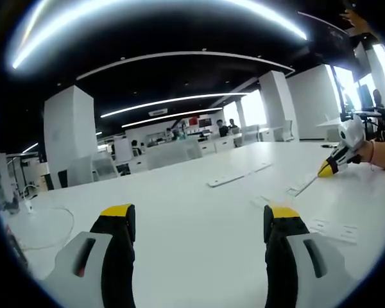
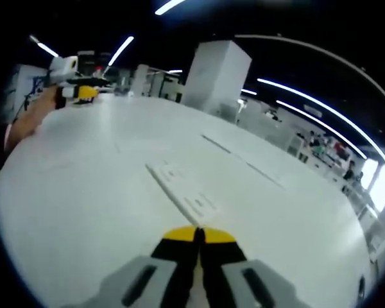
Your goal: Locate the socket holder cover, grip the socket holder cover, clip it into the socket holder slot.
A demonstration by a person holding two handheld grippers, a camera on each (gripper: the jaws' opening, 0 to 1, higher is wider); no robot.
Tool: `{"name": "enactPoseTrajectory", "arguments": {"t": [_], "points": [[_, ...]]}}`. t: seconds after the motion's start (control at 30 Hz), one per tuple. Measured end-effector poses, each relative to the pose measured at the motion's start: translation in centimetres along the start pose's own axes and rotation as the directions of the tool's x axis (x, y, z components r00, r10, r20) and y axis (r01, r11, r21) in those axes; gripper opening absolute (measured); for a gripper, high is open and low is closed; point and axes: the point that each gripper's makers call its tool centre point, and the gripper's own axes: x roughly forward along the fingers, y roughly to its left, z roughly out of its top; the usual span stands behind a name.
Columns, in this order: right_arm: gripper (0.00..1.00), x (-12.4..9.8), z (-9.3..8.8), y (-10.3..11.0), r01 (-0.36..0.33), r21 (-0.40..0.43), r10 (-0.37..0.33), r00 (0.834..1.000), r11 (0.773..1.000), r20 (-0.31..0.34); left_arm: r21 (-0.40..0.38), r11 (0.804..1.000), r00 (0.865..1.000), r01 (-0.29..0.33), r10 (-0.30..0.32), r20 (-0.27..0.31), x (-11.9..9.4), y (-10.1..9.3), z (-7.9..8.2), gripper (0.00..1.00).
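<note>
While left hand-held gripper (image 1: 199,221) gapes, right hand-held gripper (image 2: 199,234) closed over table (image 2: 83,179)

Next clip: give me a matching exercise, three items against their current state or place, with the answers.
Column one:
1. left gripper
2. right gripper
3. long white strip

Column two:
A. jaws closed together, holding nothing visible
B. lying flat on the white table
C. jaws wide apart, nothing between them

Pairs: 1-C, 2-A, 3-B

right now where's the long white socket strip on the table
In the right gripper view the socket strip lies flat on the white table, just ahead of the shut right tongs.
</note>
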Motion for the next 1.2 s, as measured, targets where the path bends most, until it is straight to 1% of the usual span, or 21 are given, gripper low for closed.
{"name": "enactPoseTrajectory", "arguments": {"t": [0.17, 0.37, 0.5, 0.57, 0.73, 0.97, 1.13, 1.2], "points": [[0.04, 0.02, -0.17, -0.35, 0.020, 0.018, -0.020, 1.000, 1.000, 0.003, -0.002, 1.000, 1.000, 0.002, -0.002, 0.002, 0.01, -0.09, 0.05, 0.81], [0.04, 0.31, 0.01, -0.04, 0.050, 0.010, -0.050, 0.999, 0.999, 0.016, 0.002, 1.000, 1.000, 0.007, -0.007, 0.002, 0.00, -0.29, 0.12, 0.81], [0.04, 0.44, 0.17, -0.36, 0.058, 0.006, -0.059, 0.998, 0.998, 0.021, 0.002, 1.000, 1.000, 0.006, -0.006, 0.002, -0.04, -0.32, 0.11, 0.81], [0.04, 0.41, 0.15, -0.05, 0.064, 0.012, -0.064, 0.998, 0.998, 0.026, 0.002, 1.000, 1.000, 0.006, -0.006, 0.003, -0.12, -0.37, 0.11, 0.81], [0.04, 0.55, 0.13, -0.18, 0.080, 0.002, -0.080, 0.996, 0.997, 0.024, 0.003, 1.000, 1.000, 0.004, -0.004, 0.001, -0.03, -0.25, 0.06, 0.81], [0.04, 0.62, 0.23, -0.35, 0.084, -0.002, -0.084, 0.996, 0.996, 0.026, 0.003, 1.000, 1.000, 0.006, -0.006, -0.001, 0.11, -0.26, 0.01, 0.81], [0.04, 0.63, 0.22, 0.00, 0.086, -0.005, -0.086, 0.996, 0.996, 0.031, 0.005, 1.000, 1.000, 0.007, -0.007, -0.003, 0.08, -0.36, -0.05, 0.80], [0.04, 0.71, 0.31, -0.31, 0.087, -0.006, -0.087, 0.996, 0.996, 0.031, 0.005, 1.000, 1.000, 0.007, -0.006, -0.003, 0.07, -0.34, -0.03, 0.80]]}}
